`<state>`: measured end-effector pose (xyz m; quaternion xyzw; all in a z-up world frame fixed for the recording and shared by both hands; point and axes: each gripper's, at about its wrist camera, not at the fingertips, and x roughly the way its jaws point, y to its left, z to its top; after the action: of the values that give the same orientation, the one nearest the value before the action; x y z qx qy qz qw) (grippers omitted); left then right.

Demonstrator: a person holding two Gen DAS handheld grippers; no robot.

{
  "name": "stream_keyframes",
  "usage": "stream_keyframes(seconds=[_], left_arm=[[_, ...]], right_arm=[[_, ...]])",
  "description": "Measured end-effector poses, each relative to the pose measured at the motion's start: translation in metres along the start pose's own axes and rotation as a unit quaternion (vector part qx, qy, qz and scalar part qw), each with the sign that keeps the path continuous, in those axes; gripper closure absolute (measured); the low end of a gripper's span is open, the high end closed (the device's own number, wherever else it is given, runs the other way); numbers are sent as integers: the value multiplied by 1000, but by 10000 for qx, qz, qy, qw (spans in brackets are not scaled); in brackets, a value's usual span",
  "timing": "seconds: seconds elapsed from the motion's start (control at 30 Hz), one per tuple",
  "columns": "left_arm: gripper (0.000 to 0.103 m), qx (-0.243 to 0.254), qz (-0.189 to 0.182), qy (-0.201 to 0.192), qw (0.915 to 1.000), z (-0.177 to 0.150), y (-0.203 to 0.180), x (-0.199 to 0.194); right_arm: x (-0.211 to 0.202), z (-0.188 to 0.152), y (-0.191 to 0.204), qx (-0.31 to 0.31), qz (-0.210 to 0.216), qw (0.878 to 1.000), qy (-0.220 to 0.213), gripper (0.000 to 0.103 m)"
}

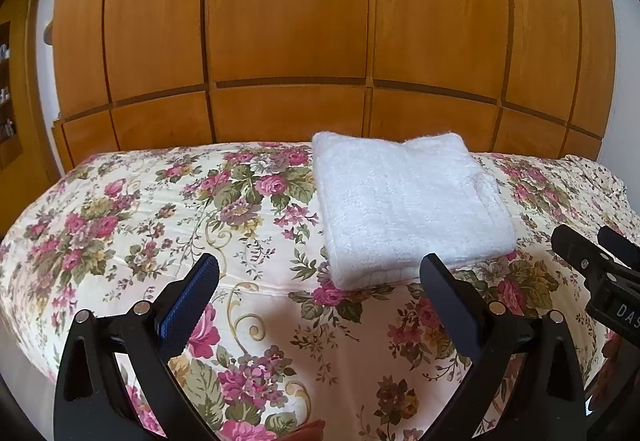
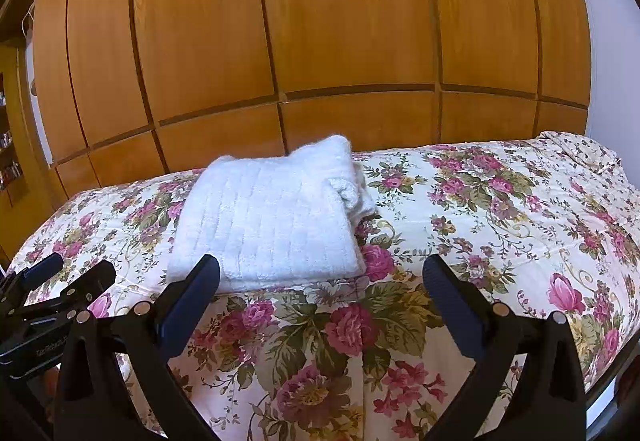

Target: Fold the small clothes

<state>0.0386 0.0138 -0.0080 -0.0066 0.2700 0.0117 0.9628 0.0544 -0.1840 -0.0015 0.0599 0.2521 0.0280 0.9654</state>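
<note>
- A white fluffy towel (image 1: 408,205), folded into a thick rectangle, lies on the bed (image 1: 160,209), toward the far edge and near the wooden wardrobe (image 1: 288,21).
- The bed has a cover with pink roses and green leaves.
- The left tongs (image 1: 320,277) are wide open and hold nothing; they hover over the cover, just near of the towel's near edge.
- In the left wrist view the towel is ahead and a little to the right.
- The right tongs (image 2: 322,277) are also wide open and empty, above the cover.
- In the right wrist view the towel (image 2: 272,217) is ahead and to the left, and a loose fold of it shows at its far right corner.
- Each tongs appears at the edge of the other view, beside the towel and not touching it.
</note>
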Motion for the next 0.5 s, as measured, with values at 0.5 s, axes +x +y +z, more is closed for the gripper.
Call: stream_keyframes(seconds=[0.5], left_arm=[[4,7,-1,59,10000,-1,2,3]], right_arm=[[4,-2,1,40,19,10000,72,2]])
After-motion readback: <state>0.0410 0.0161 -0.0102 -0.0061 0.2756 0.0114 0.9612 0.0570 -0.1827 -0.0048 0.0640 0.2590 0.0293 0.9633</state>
